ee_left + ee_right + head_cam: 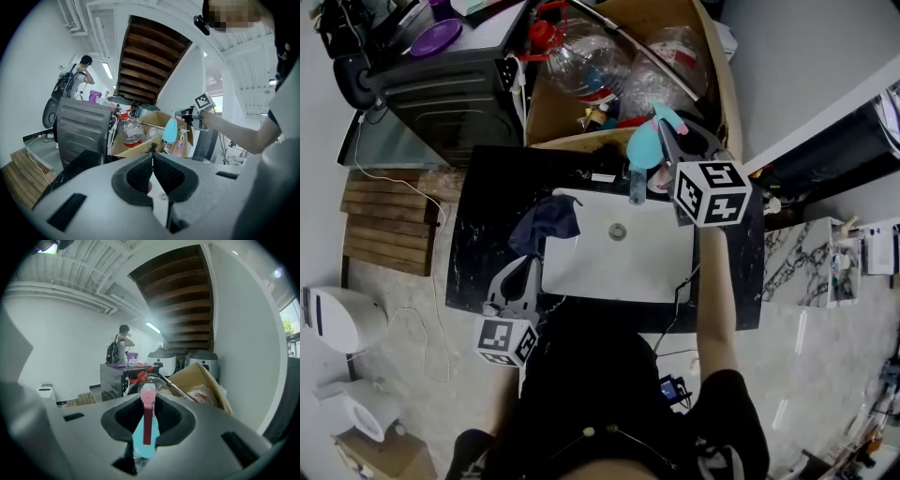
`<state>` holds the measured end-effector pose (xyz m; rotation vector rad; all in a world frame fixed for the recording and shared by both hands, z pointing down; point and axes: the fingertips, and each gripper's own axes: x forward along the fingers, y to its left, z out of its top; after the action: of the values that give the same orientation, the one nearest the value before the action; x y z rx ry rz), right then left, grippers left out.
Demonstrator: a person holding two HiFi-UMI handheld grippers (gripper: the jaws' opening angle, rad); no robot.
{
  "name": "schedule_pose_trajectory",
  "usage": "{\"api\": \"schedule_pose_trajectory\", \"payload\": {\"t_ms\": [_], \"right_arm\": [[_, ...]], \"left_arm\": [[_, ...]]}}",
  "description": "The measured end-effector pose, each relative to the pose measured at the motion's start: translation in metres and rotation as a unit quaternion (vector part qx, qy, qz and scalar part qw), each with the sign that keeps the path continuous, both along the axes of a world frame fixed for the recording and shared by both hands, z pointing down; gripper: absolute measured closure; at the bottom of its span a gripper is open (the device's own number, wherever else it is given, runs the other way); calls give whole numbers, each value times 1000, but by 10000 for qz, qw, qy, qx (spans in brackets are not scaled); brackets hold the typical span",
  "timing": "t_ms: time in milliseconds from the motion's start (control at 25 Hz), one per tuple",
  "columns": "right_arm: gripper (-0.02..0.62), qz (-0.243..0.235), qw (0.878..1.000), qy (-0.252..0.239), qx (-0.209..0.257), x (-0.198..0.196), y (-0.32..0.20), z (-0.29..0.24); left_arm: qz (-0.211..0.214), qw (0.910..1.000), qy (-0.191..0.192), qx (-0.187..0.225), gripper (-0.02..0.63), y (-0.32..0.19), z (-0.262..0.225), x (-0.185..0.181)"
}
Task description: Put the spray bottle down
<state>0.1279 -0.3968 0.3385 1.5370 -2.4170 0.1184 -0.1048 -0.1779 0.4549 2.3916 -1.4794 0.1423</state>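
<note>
Spray bottle (645, 147), light blue plastic w/ a pink top, is up in the air in our right gripper (664, 139). It hangs over the back of the black stone counter (483, 253), just behind the grey metal tap (637, 185) & just in front of the brown cardboard box (546, 112). In the right gripper view the jaws pinch the spray bottle at its neck, one pad on each side. The pink top pokes up btwn them & the blue body hangs below.

Our left gripper (523, 277) is low at the front left corner of the white sink (656, 262). Its jaws are pressed together at the tips w/ nothing btwn them. A dark blue cloth (546, 223) lies over the sink's left rim, near the left gripper; we can't tell if they touch.

The box holds big clear plastic bottles, & one clear jug (581, 61) has a red cap. Left of the box is a dark grey machine (441, 84) w/ a purple plate (437, 37) on top. Far off, in both gripper views, a person (121, 345) w/ a backpack stands by that machine.
</note>
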Motion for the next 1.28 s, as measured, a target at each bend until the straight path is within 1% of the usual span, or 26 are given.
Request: {"api": "schedule_pose_trajectory", "payload": {"t_ms": [160, 200, 280, 320, 600, 840, 1120, 1280], "right_arm": [[511, -68, 9999, -97, -22, -2, 3, -1], [498, -103, 9998, -140, -36, -3, 4, -1], [446, -166, 9997, -196, -64, -4, 5, -1], [439, -181, 9996, -201, -66, -4, 5, -1], [439, -177, 9997, -149, -8, -5, 6, -1], [404, -256, 9995, -195, 22, -5, 11, -1], [387, -216, 9996, -157, 108, 0, 13, -5], [383, -209, 9996, -149, 76, 3, 11, -3]], "left_arm": [[-15, 10000, 15, 49, 597, -5, -6, -2], [-25, 10000, 9, 66, 595, -5, -7, -2], [-44, 9999, -13, 101, 597, -6, -9, -2], [-46, 9999, -20, 110, 596, -6, -9, -2], [-60, 9999, -18, 95, 597, -3, -8, -2], [-118, 9999, 4, 88, 597, -1, -8, -3], [-84, 9999, 26, 111, 597, -1, -11, 4], [-65, 9999, 21, 114, 597, -2, -10, 7]]}}
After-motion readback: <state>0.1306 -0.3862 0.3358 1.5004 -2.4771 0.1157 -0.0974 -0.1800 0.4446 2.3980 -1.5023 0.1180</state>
